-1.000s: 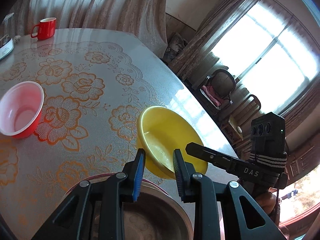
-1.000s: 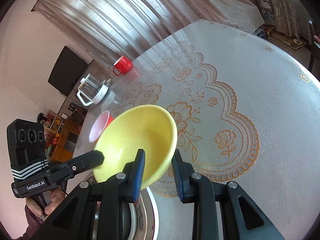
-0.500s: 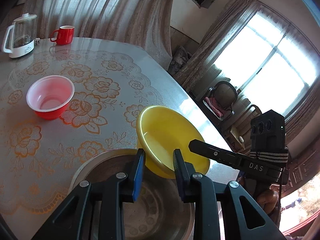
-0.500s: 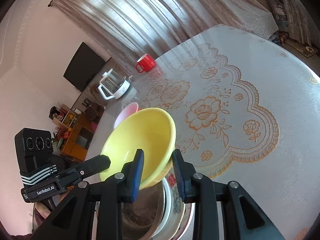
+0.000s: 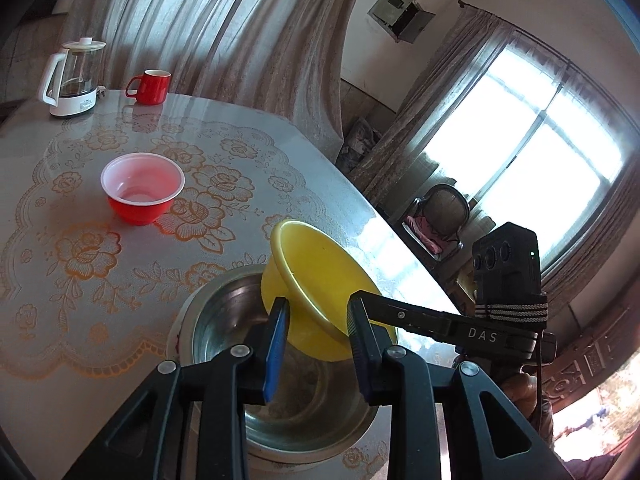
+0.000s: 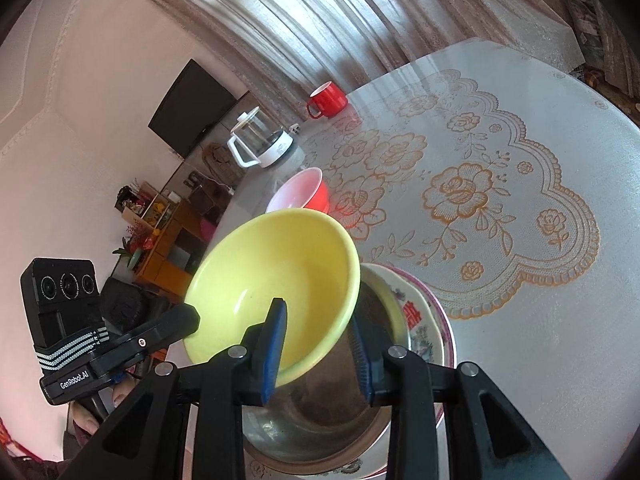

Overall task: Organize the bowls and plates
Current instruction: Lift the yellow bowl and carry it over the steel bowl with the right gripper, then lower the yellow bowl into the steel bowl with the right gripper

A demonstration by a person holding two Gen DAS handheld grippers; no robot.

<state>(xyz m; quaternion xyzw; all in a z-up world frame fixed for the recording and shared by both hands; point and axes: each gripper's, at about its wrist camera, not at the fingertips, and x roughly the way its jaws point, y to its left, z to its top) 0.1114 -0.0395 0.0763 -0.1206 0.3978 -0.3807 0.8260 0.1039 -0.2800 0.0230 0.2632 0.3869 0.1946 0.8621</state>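
Left tool [image 5: 316,330] is clamped on the rim of the yellow bowl [image 5: 316,280], one pad inside the wall, one outside. Right tool [image 6: 318,342] straddles the opposite rim of the same bowl; its jaws have just been opening, with the rim between them, and we cannot tell whether the pads press on it. In the left wrist view the right tool reaches in from the right edge; in the right wrist view the left tool comes in from the left.

The yellow bowl sits tilted, over the steel bowl [image 5: 224,312]. We cannot tell whether the two touch. The steel bowl rests in a flowered plate [image 6: 424,320], on the bench [image 6: 560,320], which carries a lace-patterned cover.

Red bowl [image 5: 142,192], white inside, stands upright farther back on the bench, well apart from the stack. Red mug [image 5: 151,86] and a glass kettle [image 5: 74,78] stand near the far edge.
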